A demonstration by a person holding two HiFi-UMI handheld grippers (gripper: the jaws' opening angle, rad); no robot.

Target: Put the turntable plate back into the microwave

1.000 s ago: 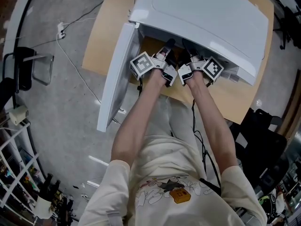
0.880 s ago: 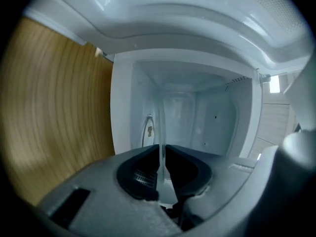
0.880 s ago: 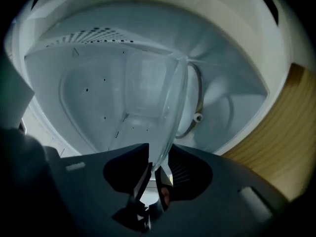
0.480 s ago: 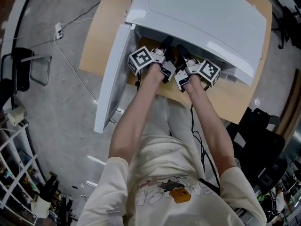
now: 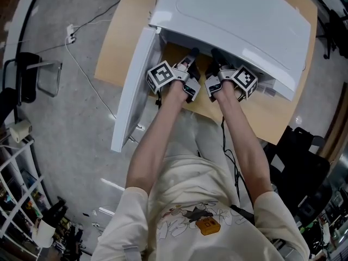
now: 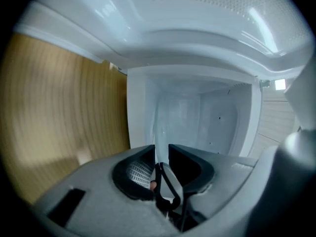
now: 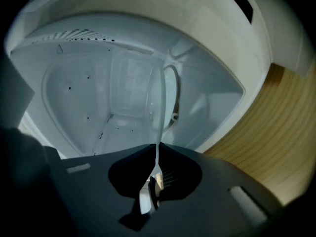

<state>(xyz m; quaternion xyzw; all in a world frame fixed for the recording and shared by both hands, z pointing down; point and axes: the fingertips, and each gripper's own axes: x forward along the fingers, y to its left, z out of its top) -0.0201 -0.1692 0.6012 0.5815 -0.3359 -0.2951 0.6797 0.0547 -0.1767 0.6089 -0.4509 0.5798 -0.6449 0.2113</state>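
One glass plate (image 7: 157,117) reaches into the microwave's white cavity. Both gripper views show it edge-on, as a thin pale line running from the jaws toward the back wall. Whether it rests on the cavity floor cannot be told, and the head view hides it under the microwave's top. The right gripper (image 7: 157,147) has its jaws pinched tight on the plate's near rim, having just been closing on the glass. The left gripper (image 6: 159,149) has the same rim in its gap, but its jaws stand apart and have just been opening. Whether a pad there touches the glass is unclear. In the head view the two grippers sit side by side at the oven's mouth, left (image 5: 191,54) and right (image 5: 216,55). Their tips are tucked under the top edge, their marker cubes face outward, and the person's bare forearms stretch up to them. The microwave (image 5: 234,15) sits on a wooden table (image 5: 122,37) with its door (image 5: 133,86) swung wide open at the left. A cable (image 5: 81,64) trails over the grey floor beside the table.
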